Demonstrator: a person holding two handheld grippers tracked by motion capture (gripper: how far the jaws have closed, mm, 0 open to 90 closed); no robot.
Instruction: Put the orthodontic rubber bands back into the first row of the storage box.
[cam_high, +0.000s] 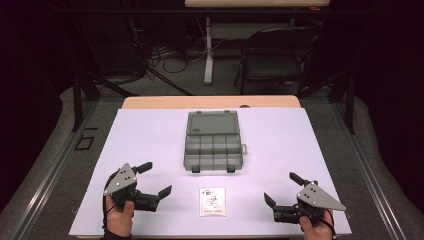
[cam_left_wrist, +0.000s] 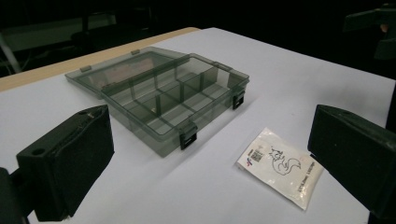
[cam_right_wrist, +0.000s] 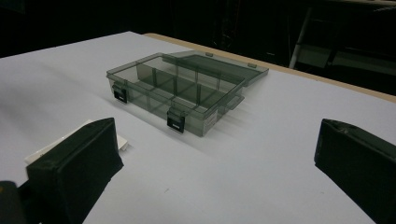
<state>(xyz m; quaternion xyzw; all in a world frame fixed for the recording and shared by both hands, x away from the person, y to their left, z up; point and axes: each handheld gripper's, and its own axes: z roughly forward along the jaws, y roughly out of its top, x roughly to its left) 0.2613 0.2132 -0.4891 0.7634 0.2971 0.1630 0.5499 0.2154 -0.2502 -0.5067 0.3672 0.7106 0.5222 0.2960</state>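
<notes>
Resting low at the near edge of the bench (cam_high: 150, 125), both grippers sit well apart with nothing in them: the left gripper (cam_high: 156, 179) has its jaws spread wide, and so does the right gripper (cam_high: 281, 189). Each is held by a hand (cam_high: 118, 215) at a bottom corner, which looks like a ready pose before any work starts, leaving the middle of the white sheet free.

Between them, near the front edge, lies a small flat packet (cam_high: 212, 202) printed with a line drawing. It sits face up and apart from everything else, so either gripper could reach it.

Farther back stands the box (cam_high: 212, 150), a smoky clear organiser with its lid (cam_high: 212, 122) folded flat away from the person and its two black latches (cam_left_wrist: 188, 137) toward them. That puts the open compartments within reach. The compartments look empty from the left gripper view, though a faint speck in one cannot be made out.
</notes>
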